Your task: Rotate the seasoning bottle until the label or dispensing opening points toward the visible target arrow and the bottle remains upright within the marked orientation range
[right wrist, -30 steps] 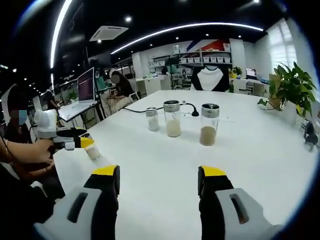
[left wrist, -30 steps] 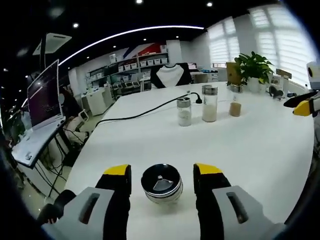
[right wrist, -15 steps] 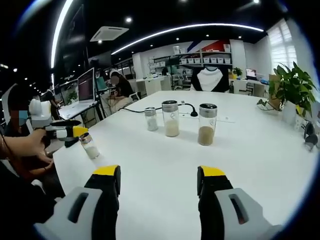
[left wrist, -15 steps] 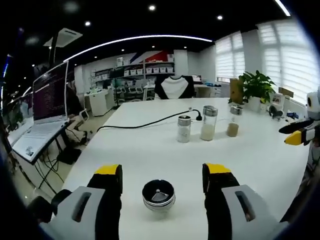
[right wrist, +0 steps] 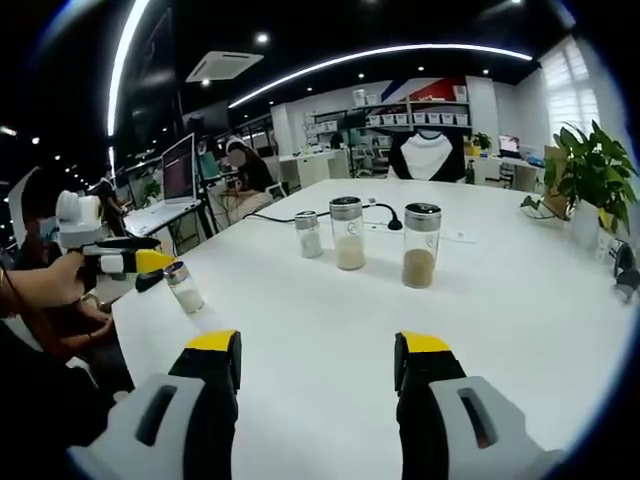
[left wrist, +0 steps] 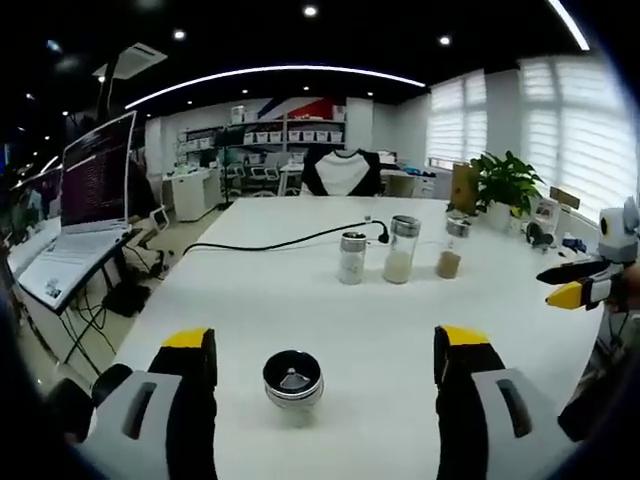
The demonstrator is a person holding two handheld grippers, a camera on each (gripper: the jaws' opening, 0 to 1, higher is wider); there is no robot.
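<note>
The seasoning bottle point(left wrist: 292, 378) stands upright on the white table point(left wrist: 300, 300), seen from above with its metal lid and dark dispensing top. My left gripper point(left wrist: 326, 340) is open, its yellow-tipped jaws wide apart on either side of the bottle and not touching it. In the right gripper view the same small bottle point(right wrist: 184, 287) stands near the table's left edge, just beyond the left gripper point(right wrist: 150, 268), which a hand point(right wrist: 45, 285) holds. My right gripper point(right wrist: 318, 345) is open over bare table with nothing between its jaws. It also shows in the left gripper view as the right gripper point(left wrist: 565, 285).
Three glass seasoning jars point(left wrist: 352, 257) point(left wrist: 401, 250) point(left wrist: 450, 250) stand in a row mid-table, with a black cable point(left wrist: 260, 240) running behind them. A laptop point(left wrist: 95, 190) sits on a stand to the left. A potted plant point(right wrist: 590, 180) stands at the far right.
My left gripper's jaws have spread wider and drawn back from the bottle, which stays upright on the table. The right gripper has hardly moved.
</note>
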